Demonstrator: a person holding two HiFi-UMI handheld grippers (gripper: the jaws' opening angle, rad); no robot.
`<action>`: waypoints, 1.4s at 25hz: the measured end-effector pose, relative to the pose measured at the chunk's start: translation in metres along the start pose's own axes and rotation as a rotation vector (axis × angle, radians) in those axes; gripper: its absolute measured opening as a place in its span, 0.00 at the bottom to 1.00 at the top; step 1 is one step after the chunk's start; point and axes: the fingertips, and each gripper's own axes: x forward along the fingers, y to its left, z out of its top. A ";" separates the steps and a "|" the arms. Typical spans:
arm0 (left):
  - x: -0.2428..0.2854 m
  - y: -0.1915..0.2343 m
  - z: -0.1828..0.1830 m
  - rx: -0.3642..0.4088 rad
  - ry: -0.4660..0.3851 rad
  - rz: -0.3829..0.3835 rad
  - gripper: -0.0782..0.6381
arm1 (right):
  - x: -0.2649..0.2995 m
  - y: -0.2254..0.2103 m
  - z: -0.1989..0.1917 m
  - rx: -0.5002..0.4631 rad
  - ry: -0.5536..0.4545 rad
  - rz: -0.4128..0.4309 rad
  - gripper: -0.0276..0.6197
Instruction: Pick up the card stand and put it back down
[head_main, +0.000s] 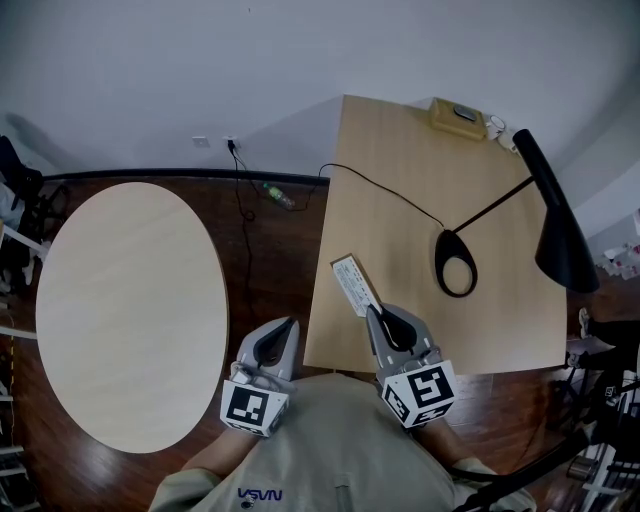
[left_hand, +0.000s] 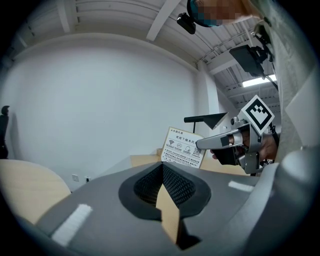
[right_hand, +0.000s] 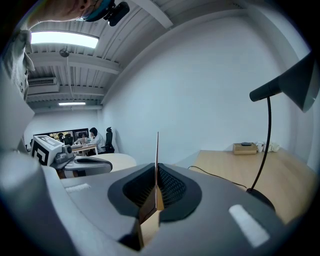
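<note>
**Pale wood desk, thin card pinched edge-on**

Smooth wood-grain desk carries a matte black lamp with an oval ring base. The right gripper clamps its ribbed black pads on the card stand, a thin, flat, printed rectangle over the desk's near left part. The left gripper, beside a pale oval table, has its jaws pressed together with nothing between them.
</note>
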 end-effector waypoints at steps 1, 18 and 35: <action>-0.001 0.000 0.000 -0.008 -0.003 -0.006 0.11 | 0.000 0.000 0.000 -0.001 0.000 0.001 0.07; -0.115 0.113 -0.025 -0.109 -0.023 0.348 0.11 | 0.133 0.158 0.026 -0.209 -0.047 0.408 0.07; -0.247 0.213 -0.055 -0.123 0.006 0.600 0.11 | 0.244 0.383 -0.138 -0.297 0.222 0.811 0.07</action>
